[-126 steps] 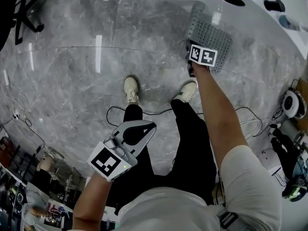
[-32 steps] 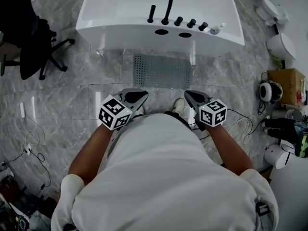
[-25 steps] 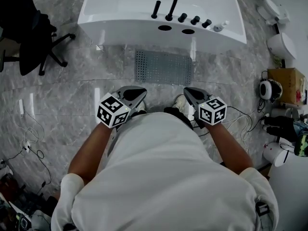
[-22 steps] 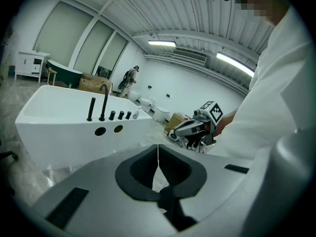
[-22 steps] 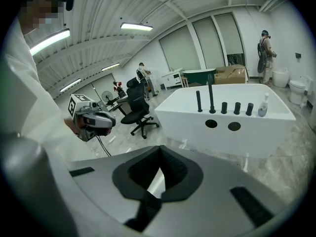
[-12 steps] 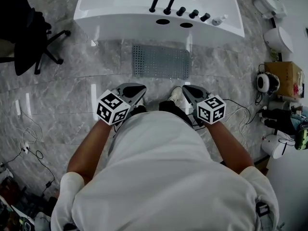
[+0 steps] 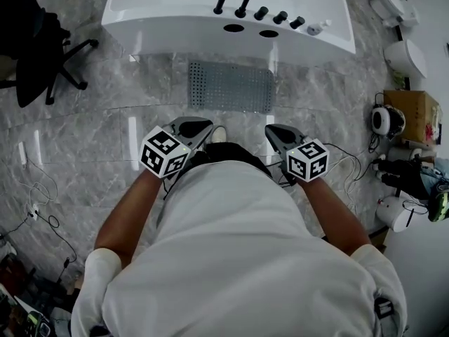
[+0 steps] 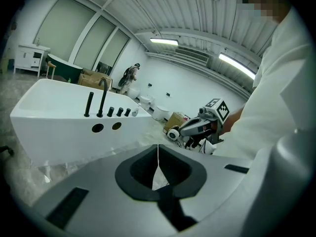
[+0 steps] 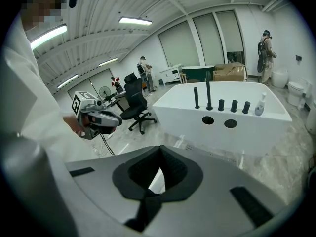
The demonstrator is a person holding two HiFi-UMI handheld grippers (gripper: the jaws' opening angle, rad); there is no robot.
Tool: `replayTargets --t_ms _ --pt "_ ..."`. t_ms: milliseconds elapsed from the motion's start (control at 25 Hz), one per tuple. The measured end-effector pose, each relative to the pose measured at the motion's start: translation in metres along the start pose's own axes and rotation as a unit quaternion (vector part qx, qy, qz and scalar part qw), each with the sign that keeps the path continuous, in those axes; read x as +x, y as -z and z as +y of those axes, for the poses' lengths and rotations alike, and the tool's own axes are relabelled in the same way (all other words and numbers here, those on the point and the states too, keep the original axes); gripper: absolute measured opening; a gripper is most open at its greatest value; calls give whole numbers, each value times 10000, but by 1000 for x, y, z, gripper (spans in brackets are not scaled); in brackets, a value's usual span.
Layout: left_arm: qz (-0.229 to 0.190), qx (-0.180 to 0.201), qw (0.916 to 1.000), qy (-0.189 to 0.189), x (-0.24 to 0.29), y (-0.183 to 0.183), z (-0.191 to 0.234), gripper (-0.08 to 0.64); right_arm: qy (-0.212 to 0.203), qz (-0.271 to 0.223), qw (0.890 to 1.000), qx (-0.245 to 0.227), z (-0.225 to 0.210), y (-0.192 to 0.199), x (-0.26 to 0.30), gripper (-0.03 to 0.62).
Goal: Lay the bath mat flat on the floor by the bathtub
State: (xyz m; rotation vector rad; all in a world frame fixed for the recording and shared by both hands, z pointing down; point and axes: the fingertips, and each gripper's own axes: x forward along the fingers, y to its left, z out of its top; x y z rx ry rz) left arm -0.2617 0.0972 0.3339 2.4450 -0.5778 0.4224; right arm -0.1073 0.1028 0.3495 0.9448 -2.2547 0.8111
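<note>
left gripper (image 7: 198, 126): jaws closed tip to tip, nothing between | right gripper (image 7: 275, 133): jaws closed tip to tip, nothing between | forearms (image 7: 130, 209): bare, bent forward at the waist, roughly parallel — grippers apart, level, pointing ahead

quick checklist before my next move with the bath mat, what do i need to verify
1. Bath mat flat on the floor: ok, no fold or lifted corner shows in the head view.
2. Mat beside the bathtub: ok, its long side runs along the tub's front.
3. Mat edge touching the tub base: cannot tell, the tub's rim hides that line.
4. Left gripper free: ok, jaws together, nothing between them.
5. Right gripper free: ok, jaws together, nothing between them.
6. Both grippers off the mat: ok, held up by the person's waist.
</note>
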Motion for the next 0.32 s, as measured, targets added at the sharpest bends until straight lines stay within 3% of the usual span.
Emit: replayTargets --t_ms 320 --pt "174 87 9997 -157 27 -25 0 21 -254 -24 9997 8 -26 -19 15 8"
